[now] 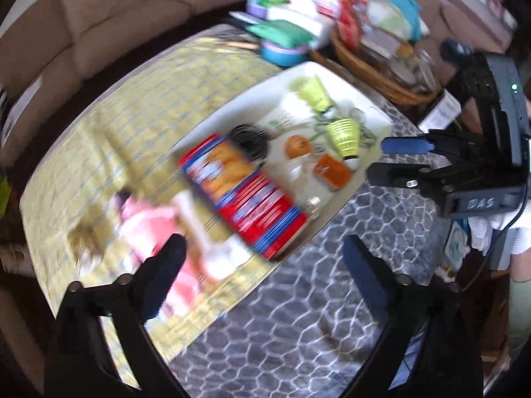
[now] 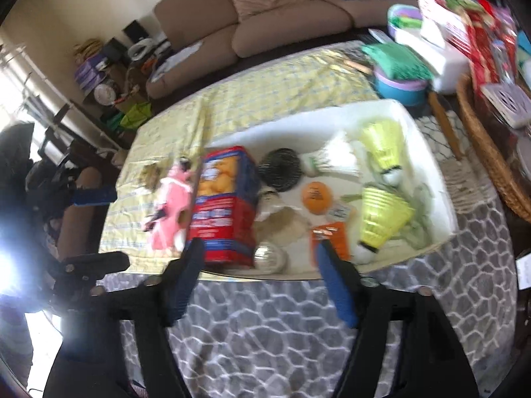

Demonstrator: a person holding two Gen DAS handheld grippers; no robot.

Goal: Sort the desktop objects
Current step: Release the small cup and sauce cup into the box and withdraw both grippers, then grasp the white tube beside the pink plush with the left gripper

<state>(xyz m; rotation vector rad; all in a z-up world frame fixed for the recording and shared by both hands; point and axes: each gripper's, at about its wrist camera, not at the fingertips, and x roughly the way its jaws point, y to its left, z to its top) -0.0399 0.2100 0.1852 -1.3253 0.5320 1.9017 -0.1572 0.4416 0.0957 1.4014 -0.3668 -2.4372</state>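
Both the left gripper (image 1: pixel 265 248) and right gripper (image 2: pixel 259 262) stood wide and empty; beside the white tray (image 2: pixel 444 199), the soft pink doll (image 2: pixel 172 195) probably suited a light mid-body pinch.

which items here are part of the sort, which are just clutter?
Job: white tray, cracker box, orange ball, yellow shuttlecocks, white shuttlecock, pink toy.
Clutter: wicker basket, sofa, blue bowl, green cloth.
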